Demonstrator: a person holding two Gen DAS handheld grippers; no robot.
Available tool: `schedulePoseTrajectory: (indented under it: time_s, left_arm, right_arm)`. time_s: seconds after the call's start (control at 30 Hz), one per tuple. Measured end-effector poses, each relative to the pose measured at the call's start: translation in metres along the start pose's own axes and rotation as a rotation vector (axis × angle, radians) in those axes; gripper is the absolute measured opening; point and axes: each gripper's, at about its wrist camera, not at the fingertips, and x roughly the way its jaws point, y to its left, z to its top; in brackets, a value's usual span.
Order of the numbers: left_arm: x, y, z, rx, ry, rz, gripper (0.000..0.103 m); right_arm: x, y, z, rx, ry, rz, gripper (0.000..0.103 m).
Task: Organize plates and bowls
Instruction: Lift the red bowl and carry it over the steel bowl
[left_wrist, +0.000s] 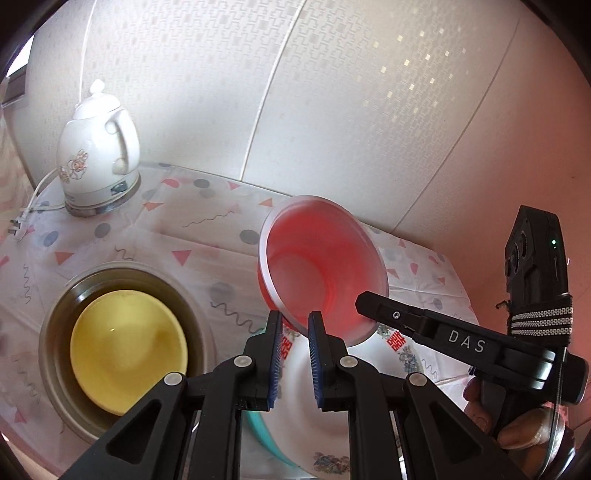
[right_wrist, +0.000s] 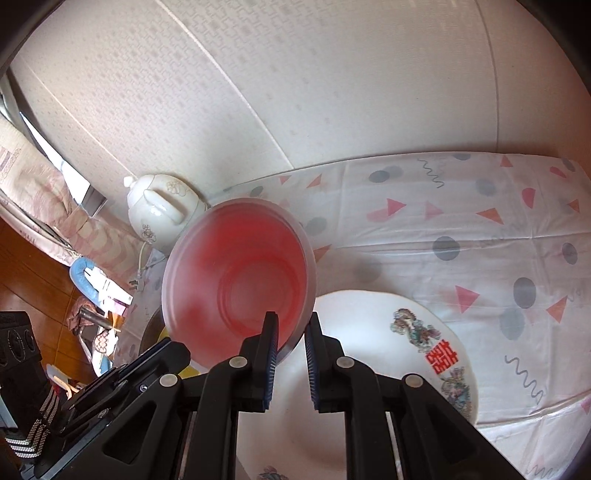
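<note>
The left tool (left_wrist: 295, 325) points forward and slightly down, its two blue-padded fingers (left_wrist: 274, 354) parallel with a narrow gap between them. The right tool (right_wrist: 290, 328) has the same finger setting, and a thin rim stands in its gap; whether the pads press on it cannot be told. In the left view, the right tool (left_wrist: 373, 301) enters from the right, tilted up to the left, and the right hand (left_wrist: 517, 424) wraps its handle.

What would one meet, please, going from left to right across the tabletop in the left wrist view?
White ceramic electric kettle with floral print → yellow bowl nested in an olive-rimmed bowl → translucent red plastic bowl, tilted → black right gripper marked DAS.
</note>
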Motion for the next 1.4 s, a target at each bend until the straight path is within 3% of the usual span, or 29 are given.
schedulePoseTrajectory:
  time_s: [0.3,0.83,1.4]
  left_arm:
    - [-0.026,0.043,-0.015,-0.056,-0.026,0.088,0.014]
    - [-0.049,0.071,-0.037,-0.082,-0.055,0.181,0.014]
    - [-0.052,0.079,-0.046,-0.112,-0.038,0.198,0.014]
  right_arm:
    - [0.031,0.051,-0.01,-0.097,0.067,0.058,0.014]
    - [0.055,0.087,-0.028,-0.175,0.13,0.101,0.014]
    - [0.061,0.098,-0.038,-0.197,0.159,0.105,0.014]
